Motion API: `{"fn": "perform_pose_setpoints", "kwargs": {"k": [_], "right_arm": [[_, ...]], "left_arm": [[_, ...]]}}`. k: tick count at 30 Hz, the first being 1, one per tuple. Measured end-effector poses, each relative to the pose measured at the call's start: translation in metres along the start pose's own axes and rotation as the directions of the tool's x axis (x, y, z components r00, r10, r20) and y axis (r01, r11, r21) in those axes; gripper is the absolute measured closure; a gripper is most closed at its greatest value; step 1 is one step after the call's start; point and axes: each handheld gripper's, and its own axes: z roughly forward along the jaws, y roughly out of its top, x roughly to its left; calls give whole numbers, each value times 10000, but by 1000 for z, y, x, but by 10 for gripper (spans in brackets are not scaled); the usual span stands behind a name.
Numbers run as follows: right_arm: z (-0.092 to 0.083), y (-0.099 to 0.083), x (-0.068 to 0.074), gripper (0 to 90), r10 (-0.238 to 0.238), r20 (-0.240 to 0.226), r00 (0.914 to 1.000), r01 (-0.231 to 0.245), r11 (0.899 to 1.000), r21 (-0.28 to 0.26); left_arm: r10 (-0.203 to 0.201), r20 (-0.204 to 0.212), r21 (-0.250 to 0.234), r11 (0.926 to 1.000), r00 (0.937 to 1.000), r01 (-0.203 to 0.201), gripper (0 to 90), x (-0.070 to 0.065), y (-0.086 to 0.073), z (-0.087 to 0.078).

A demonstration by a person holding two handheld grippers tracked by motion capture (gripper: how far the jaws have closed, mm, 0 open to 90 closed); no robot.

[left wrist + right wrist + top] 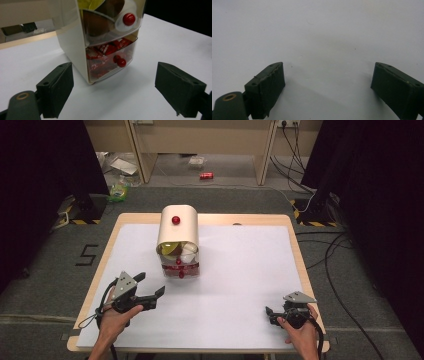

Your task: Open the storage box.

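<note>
- The small cream storage box [178, 241] stands upright near the middle of the counter [240, 285], its clear front facing the person.
- The left hand-held gripper [150, 287] hovers just beside the box's front lower corner, jaws spread wide with nothing between them.
- Risk: the box looks light, so a pull on the lower drawer's red knob [121, 62] may drag or tip the whole box rather than slide the drawer out.
- Risk: the knob is small and round, so wide pads could slip off it.
- The right hand-held gripper [272, 312] rests low over bare counter, well apart from the box, jaws apart and empty, so it braces nothing.
- The lower drawer [110, 60] holds red-wrapped sweets; the upper compartment [105, 20], behind a curved clear door with its own red knob [129, 19], holds yellowish and brownish things I cannot identify.
</note>
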Motion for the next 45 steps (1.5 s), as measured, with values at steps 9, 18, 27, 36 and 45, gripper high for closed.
{"fn": "perform_pose_setpoints", "kwargs": {"k": [9, 18, 27, 36, 45], "right_arm": [[0, 0, 0, 116, 22, -17, 10000, -22, 10000, 20], [0, 0, 0, 115, 26, -16, 10000, -26, 10000, 21], [0, 0, 0, 115, 25, -20, 10000, -25, 10000, 22], [0, 0, 0, 114, 9, -31, 10000, -9, 10000, 15], [0, 0, 0, 114, 8, -32, 10000, -8, 10000, 15]], "left_arm": [[92, 188, -339, 9994, 9998, -86, 152, -9, 16, 7], [265, 373, -574, 9981, 9990, -244, 152, -16, 23, 9], [462, 465, -869, 9953, 9978, -421, 152, -19, 37, 10], [554, 480, -952, 9942, 9973, -507, 153, -21, 44, 15], [456, 685, -1022, 9940, 9966, -384, 152, -21, 53, 21]]}}
